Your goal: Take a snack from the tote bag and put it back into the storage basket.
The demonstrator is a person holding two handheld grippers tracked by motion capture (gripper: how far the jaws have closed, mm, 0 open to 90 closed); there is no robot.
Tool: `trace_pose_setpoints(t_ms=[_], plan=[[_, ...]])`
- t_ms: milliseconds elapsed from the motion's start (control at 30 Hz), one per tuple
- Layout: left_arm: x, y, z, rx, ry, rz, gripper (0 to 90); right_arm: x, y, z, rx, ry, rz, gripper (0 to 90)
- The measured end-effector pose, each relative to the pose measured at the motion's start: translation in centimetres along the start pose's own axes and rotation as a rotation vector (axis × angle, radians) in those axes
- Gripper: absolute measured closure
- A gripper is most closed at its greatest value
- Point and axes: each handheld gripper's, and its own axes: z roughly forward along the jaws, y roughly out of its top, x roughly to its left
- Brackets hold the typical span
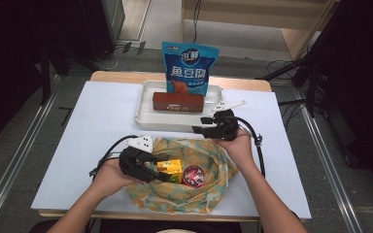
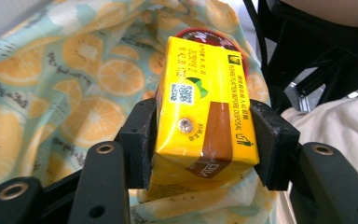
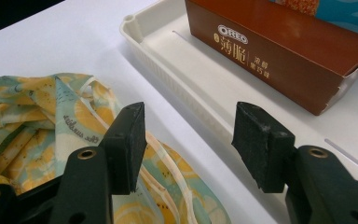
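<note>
**A:** left gripper (image 2: 200, 135) has its pads clamped on both sides of the yellow drink carton (image 2: 203, 107), so it's holding that. You can see it right over the orange-print cloth bag (image 1: 184, 182), which sits at the near edge of the bench, about mid-width

**B:** yep, and there's a round red-and-black tin (image 1: 193, 175) just beside the carton, also on the bag. What about the other one?

**A:** right gripper (image 3: 189, 144) is wide apart, nothing between the pads. It hovers over the bag's far rim, just beside the white tray's (image 1: 143, 114) near wall

**B:** tray's toward the far edge of the bench, middle-ish. Brown Oreo box (image 1: 178, 102) lies in it, and the blue snack pouch (image 1: 189, 68) stands upright right behind the box

**A:** can't tell if the carton is lifted off the cloth or resting on it tbh

**B:** same, the jaw cam is too close to say
</note>
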Motion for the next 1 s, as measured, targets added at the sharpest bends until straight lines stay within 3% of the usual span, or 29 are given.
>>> trace_pose_setpoints(t_ms=[167,1000], plan=[[-0.2,0.1,0.0,0.0,0.012,0.019,49.9,0.0,0.0,0.0,0.0,0.009,0.002,44.5],[-0.2,1.1,-1.9,-0.045,0.054,-0.012,51.0,0.2,-0.1,0.1,0.012,0.018,-0.013,44.2]])
